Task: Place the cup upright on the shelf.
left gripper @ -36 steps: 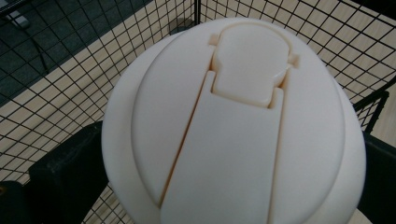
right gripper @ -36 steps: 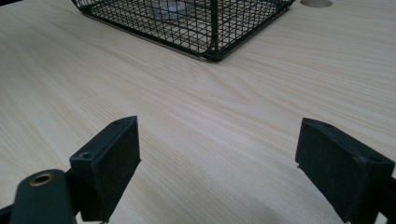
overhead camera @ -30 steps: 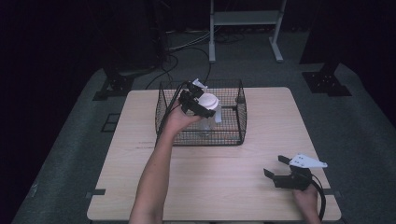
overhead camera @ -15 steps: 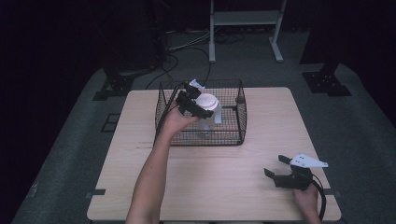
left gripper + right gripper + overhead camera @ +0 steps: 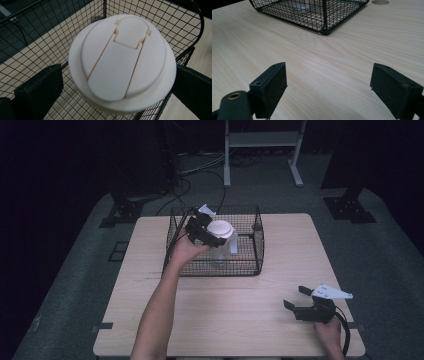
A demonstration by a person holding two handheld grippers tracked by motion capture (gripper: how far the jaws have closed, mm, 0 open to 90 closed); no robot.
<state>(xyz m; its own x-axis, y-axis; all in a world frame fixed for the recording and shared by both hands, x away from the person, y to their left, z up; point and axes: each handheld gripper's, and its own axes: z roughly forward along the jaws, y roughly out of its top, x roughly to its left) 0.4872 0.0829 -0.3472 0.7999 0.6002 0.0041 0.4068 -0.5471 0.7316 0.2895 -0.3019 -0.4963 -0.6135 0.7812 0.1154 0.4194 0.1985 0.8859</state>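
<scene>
A clear cup with a white flip-top lid [image 5: 220,228] is over the inside of a black wire basket [image 5: 257,245] at the table's back middle. My left gripper [image 5: 212,234] is shut on the cup just under the lid. In the left gripper view the lid [image 5: 122,62] sits between the two jaws, with the basket mesh [image 5: 37,37] below. Through the mesh, the right gripper view shows a clear round base [image 5: 303,7] low inside the basket [image 5: 324,17]. My right gripper [image 5: 295,297] rests open at the front right of the table, its jaws wide apart [image 5: 329,82] over bare wood.
The light wooden table [image 5: 225,320] stands on grey floor. A small round hole [image 5: 380,2] is in the tabletop beyond the basket. Behind the table are a white metal stand [image 5: 262,140] and loose cables [image 5: 200,170].
The left gripper and the cup have sunk slightly toward the basket. The right gripper has stayed where it was.
</scene>
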